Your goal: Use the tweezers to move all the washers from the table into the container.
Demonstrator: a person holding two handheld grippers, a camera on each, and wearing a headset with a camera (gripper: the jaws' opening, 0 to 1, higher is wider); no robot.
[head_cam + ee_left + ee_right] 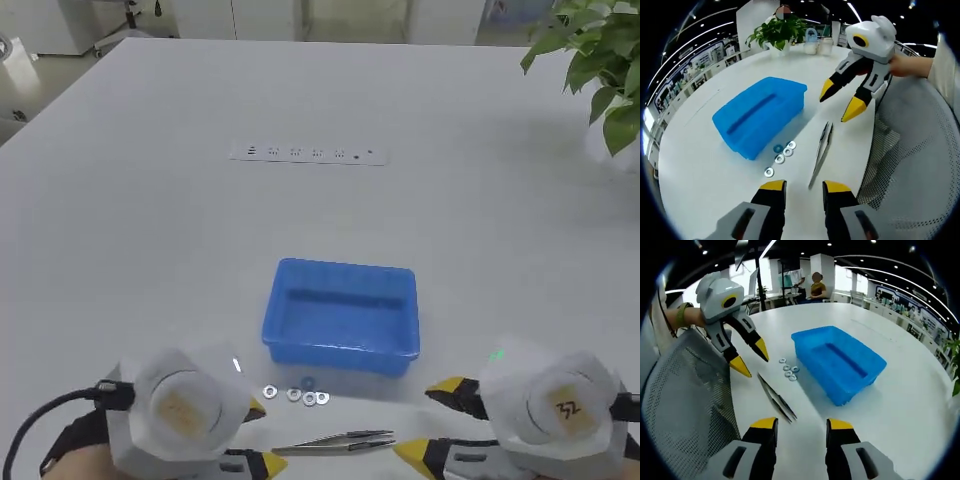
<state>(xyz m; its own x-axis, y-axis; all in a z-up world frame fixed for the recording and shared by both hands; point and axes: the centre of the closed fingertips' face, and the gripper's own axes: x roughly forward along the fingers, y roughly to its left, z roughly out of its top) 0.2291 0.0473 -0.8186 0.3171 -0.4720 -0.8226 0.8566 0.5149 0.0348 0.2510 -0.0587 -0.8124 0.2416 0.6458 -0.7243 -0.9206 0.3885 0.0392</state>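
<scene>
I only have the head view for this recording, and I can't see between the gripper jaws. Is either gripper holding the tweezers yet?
Observer: No. In its own view the left gripper is open with nothing between its jaws. The tweezers lie flat on the table just ahead.
Operator: And the right one?
Observer: The right gripper is open and empty too. In its view the tweezers lie ahead, left of its jaws.
Operator: The washers are specks for me. How many?
Observer: Four silver washers in a row, plus one blue ring on the side of the row nearer the container.
</scene>
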